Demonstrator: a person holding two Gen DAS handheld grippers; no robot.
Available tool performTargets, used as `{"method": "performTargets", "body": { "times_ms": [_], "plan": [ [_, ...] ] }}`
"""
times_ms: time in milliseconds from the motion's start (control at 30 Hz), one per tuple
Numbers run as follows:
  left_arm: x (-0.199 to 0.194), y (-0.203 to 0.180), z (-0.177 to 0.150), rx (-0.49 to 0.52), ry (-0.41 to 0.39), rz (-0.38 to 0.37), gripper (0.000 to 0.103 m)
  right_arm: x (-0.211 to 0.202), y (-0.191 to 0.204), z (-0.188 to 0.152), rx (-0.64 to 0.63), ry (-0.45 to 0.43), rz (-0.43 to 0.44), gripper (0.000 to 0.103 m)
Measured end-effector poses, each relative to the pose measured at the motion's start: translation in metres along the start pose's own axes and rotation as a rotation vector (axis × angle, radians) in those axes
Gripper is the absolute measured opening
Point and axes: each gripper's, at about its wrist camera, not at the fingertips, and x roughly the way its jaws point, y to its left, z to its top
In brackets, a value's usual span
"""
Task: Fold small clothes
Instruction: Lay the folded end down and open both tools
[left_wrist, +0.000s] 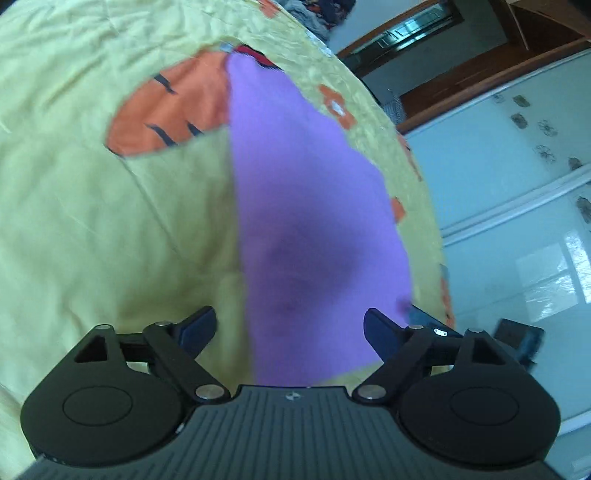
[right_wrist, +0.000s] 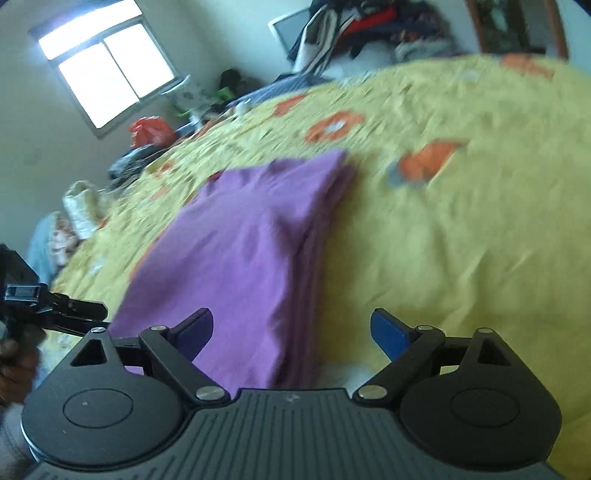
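Note:
A purple garment (left_wrist: 303, 206) lies folded in a long strip on the yellow bedspread (left_wrist: 92, 221). It also shows in the right wrist view (right_wrist: 243, 251), with stacked folded layers along its right edge. My left gripper (left_wrist: 290, 328) is open and empty, with its jaws on either side of the garment's near end. My right gripper (right_wrist: 291, 332) is open and empty, just above the garment's near end. The left gripper (right_wrist: 55, 310) also shows at the left edge of the right wrist view.
The bedspread (right_wrist: 461, 221) has orange flower and tiger prints (left_wrist: 170, 110). A pile of clothes (right_wrist: 373, 29) lies beyond the bed's far edge. Bags and clutter (right_wrist: 151, 129) sit under a window. The bed's right edge drops to a glossy floor (left_wrist: 517, 221).

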Motion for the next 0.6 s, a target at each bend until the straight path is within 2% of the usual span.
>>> {"method": "performTargets", "body": {
  "times_ms": [33,67,100,133,167,300,367,400,433,467,533,600],
  "plan": [
    [0.004,-0.003,-0.002,0.002,0.003,-0.007,0.075,0.006,0.006,-0.002,-0.029,-0.003,-0.006,0.076],
    [0.008,-0.006,-0.004,-0.001,0.019,-0.017,0.046,0.01,0.012,-0.006,-0.051,0.008,-0.013,0.043],
    [0.018,-0.008,-0.003,0.0,0.07,-0.009,0.011,0.014,0.02,-0.007,-0.08,0.006,-0.04,0.035],
    [0.023,-0.008,-0.001,0.021,0.088,0.01,0.013,0.016,0.024,-0.004,-0.099,0.017,-0.056,0.032],
    [0.022,-0.012,0.0,0.045,0.103,0.013,0.012,0.014,0.024,-0.003,-0.081,0.03,-0.054,0.013],
    [-0.01,-0.023,0.009,0.113,0.079,0.036,0.012,-0.023,0.042,0.005,-0.098,-0.022,-0.043,0.009],
    [-0.017,-0.012,0.007,0.111,0.07,0.082,0.012,-0.037,0.044,-0.004,-0.091,-0.003,-0.039,0.009],
    [-0.014,-0.004,0.002,0.095,0.096,0.083,0.014,-0.033,0.042,-0.012,-0.107,0.024,-0.081,0.015],
    [-0.013,0.002,-0.004,0.075,0.098,0.104,0.019,-0.026,0.039,-0.019,-0.125,0.056,-0.139,0.02],
    [-0.02,0.007,-0.013,0.062,0.082,0.107,0.025,-0.026,0.035,-0.024,-0.121,0.051,-0.16,0.029],
    [-0.034,0.008,-0.025,0.046,0.057,0.093,0.038,-0.038,0.032,-0.024,-0.099,-0.025,-0.134,0.03],
    [-0.046,-0.003,-0.026,0.083,-0.032,0.112,0.069,-0.042,0.045,-0.017,-0.169,-0.097,-0.136,0.03]
  ]
}}
